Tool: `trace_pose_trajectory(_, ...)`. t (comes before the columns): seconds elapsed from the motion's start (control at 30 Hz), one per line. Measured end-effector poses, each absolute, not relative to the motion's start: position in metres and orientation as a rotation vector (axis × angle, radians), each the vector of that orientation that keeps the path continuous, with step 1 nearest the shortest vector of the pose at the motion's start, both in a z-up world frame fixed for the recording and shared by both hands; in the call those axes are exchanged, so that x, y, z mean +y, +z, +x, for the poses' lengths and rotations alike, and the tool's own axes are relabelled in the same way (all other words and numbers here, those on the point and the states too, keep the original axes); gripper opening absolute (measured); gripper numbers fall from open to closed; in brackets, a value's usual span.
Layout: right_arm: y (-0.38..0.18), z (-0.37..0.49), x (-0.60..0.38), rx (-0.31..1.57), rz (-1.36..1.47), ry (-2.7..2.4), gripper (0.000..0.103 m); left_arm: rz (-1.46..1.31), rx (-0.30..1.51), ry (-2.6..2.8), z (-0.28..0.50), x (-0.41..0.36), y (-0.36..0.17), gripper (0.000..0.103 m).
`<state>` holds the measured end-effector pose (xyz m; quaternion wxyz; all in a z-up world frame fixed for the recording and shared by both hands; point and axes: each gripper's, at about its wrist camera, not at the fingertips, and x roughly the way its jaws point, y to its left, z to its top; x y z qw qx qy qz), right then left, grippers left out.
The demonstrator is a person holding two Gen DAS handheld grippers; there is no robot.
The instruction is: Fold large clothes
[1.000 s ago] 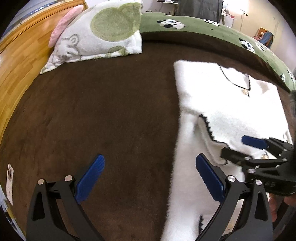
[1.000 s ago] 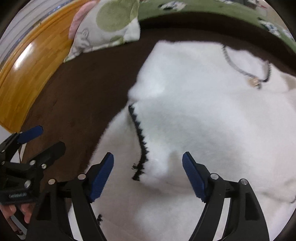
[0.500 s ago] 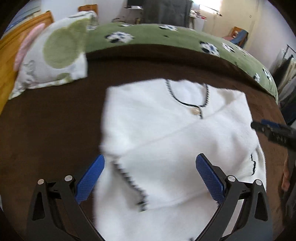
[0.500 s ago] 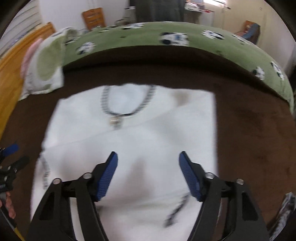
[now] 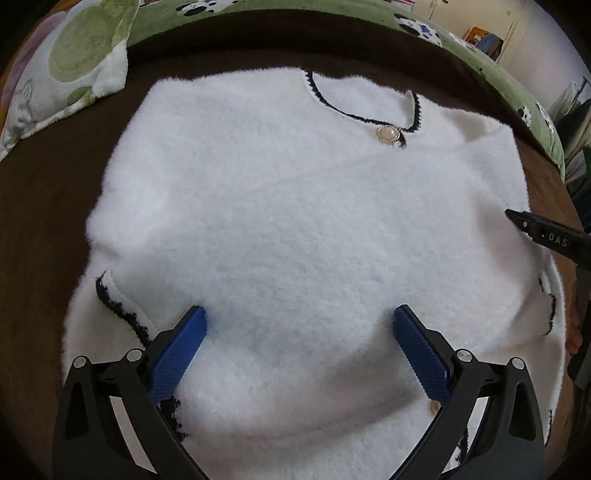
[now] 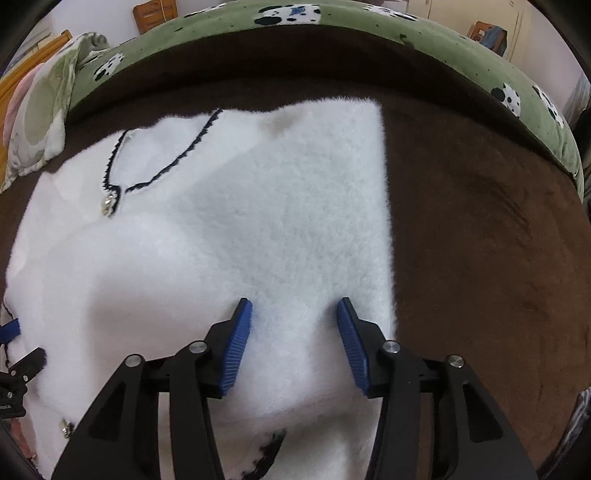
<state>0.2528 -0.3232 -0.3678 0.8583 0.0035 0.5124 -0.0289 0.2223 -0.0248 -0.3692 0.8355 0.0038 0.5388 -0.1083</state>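
Observation:
A fluffy white cardigan point(image 5: 295, 206) with black trim and a pearl button point(image 5: 388, 133) lies on the brown bedspread point(image 5: 48, 206), both sleeves folded in over the body. My left gripper point(image 5: 299, 317) is open, its blue pads down on the lower middle of the cardigan. My right gripper point(image 6: 294, 308) is open, a little narrower, over the cardigan point(image 6: 258, 221) near its straight right edge. The right gripper's black tip also shows in the left wrist view point(image 5: 543, 236) at the garment's right side.
A green-and-white pillow point(image 5: 70, 66) lies at the back left. A green spotted blanket point(image 6: 332, 26) runs along the far edge of the bed. Bare brown bedspread point(image 6: 480, 240) stretches to the right of the cardigan.
Both grippers have swung right and come down close over the cardigan. The left one moved from the bare bedspread onto the garment's middle; the right one moved to its right edge and narrowed slightly.

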Motion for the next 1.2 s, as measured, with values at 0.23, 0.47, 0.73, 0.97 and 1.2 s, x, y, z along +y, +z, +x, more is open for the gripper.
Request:
trace_pose_trajectory(0.23,-0.368,0.266,-0.325,1.083,-0.016,-0.041,0.056,0.012,1.15,-0.211,0.227,-0.027,-0.371,0.098)
trace_pose_trajectory(0.47,-0.359,0.257,-0.317,1.049,-0.042,-0.052,0.066,0.03,1.138,-0.166,0.221,-0.028,-0.363,0.098)
trace_pose_trajectory(0.73,-0.325,0.188,-0.303,1.0,-0.025,-0.014,0.084,0.015,1.125,-0.075,0.176,-0.006,-0.326,0.097)
trace_pose_trajectory(0.97,-0.301,0.104,-0.287,1.023,-0.029,-0.012,0.084,0.053,1.158,-0.053,0.115,0.02,-0.295,0.097)
trace_pose_trajectory(1.2,-0.27,0.041,-0.27,1.016,0.0,-0.061,0.084,0.031,1.19,-0.035,0.078,0.062,-0.278,0.097)
